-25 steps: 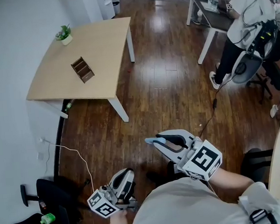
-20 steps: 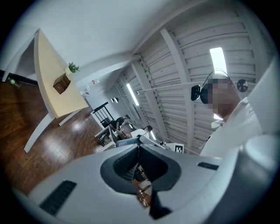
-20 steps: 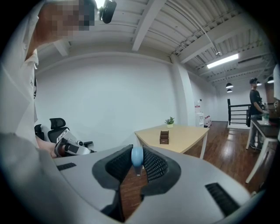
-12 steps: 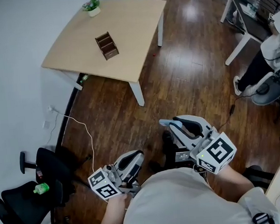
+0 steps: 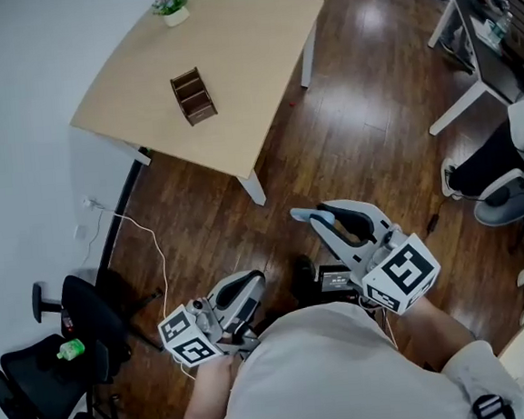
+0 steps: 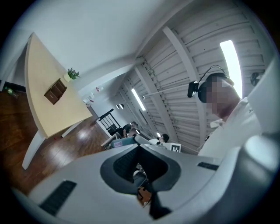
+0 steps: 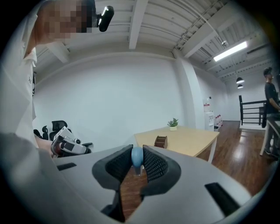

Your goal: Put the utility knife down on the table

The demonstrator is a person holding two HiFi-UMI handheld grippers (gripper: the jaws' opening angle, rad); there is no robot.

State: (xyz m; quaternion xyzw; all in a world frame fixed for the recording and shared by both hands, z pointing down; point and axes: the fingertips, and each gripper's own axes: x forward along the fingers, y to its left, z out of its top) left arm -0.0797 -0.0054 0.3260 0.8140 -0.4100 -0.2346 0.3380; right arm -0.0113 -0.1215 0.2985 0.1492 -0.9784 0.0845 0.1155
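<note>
While the right gripper [image 5: 306, 216] pinched the knife [image 7: 137, 156] — only its blue end showing — the left gripper [image 5: 248, 283] sat closed, empty, well apart from the table [image 5: 241, 69].

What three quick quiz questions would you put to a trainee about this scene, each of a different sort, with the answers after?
1. True or false: the utility knife already lies on the table.
2. Multiple choice: what holds the utility knife? A) a bare hand; B) the right gripper; C) nothing, it lies on the floor.
3. Short answer: which two things stand on the table?

Key
1. False: it is clamped between jaws, away from the table.
2. B.
3. A brown organizer box and a potted plant.
</note>
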